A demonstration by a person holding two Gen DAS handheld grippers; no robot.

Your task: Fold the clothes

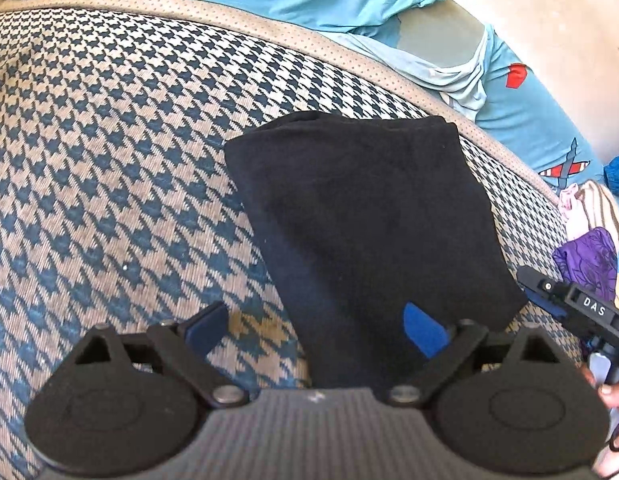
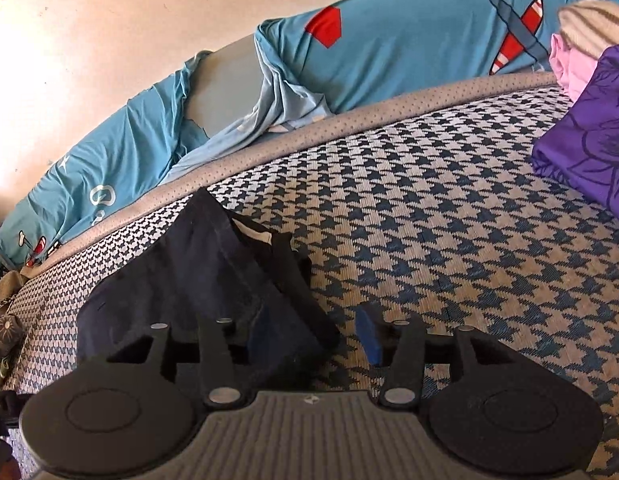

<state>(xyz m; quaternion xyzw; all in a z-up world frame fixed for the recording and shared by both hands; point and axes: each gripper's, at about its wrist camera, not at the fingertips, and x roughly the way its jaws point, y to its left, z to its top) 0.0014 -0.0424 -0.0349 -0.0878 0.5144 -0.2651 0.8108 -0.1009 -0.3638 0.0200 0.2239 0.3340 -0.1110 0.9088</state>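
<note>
A black garment [image 1: 365,216] lies folded into a compact oblong on the houndstooth mat [image 1: 109,152]. My left gripper [image 1: 315,332] hangs over its near end, open wide; the cloth runs between the blue pads [image 1: 425,334] but neither presses on it. In the right wrist view the same garment [image 2: 197,292] sits at lower left, with a white label showing at its top fold. My right gripper [image 2: 313,336] stands partly open at its near corner: the left finger overlaps the cloth and the right pad [image 2: 369,336] is clear of it. The right gripper's tip [image 1: 569,304] shows beside the garment's right edge.
A purple flowered garment [image 2: 589,140] lies to the right, with pink and striped clothes [image 2: 577,40] behind it. A blue sheet printed with planes [image 2: 389,48] runs along the mat's far edge below a pale wall. A person's fingers [image 1: 613,396] show at the lower right.
</note>
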